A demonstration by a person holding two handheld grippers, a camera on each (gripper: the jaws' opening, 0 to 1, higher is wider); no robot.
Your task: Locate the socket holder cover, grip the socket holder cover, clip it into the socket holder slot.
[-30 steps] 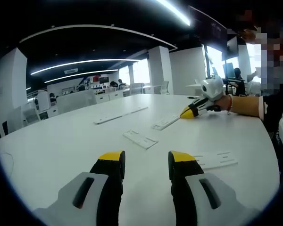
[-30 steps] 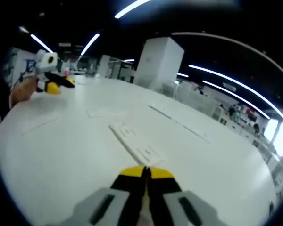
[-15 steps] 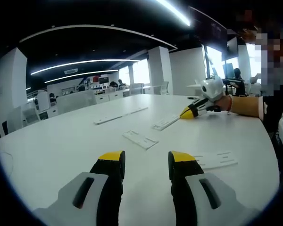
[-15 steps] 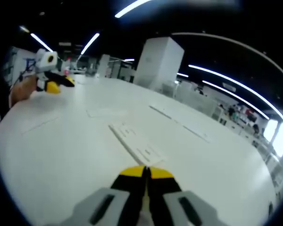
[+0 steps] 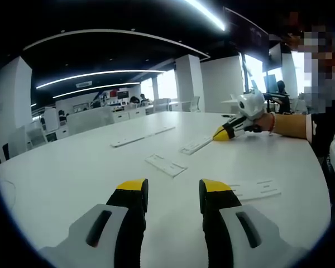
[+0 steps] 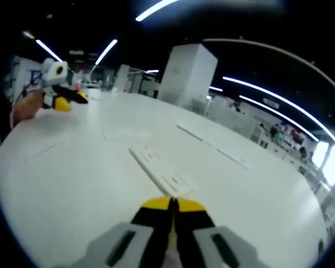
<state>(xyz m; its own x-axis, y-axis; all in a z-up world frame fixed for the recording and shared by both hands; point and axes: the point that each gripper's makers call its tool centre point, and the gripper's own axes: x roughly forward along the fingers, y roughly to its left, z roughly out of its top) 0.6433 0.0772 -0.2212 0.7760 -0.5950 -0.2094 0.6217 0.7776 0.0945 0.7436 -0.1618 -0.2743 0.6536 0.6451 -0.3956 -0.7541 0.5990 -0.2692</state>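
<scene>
Several flat white plastic strips lie on the white table; I cannot tell cover from holder. In the left gripper view one short strip lies ahead of my left gripper, which hovers open with nothing between its yellow tips. Another strip lies just to its right. My right gripper sits at the end of a further strip. In the right gripper view that strip stretches straight ahead of the right gripper, whose jaws are shut with nothing seen between them. The left gripper shows far left.
A long thin strip lies farther back, seen again as the long strip. A person's hand and forearm hold the right gripper at the table's right edge. White pillars, desks and chairs stand beyond the table.
</scene>
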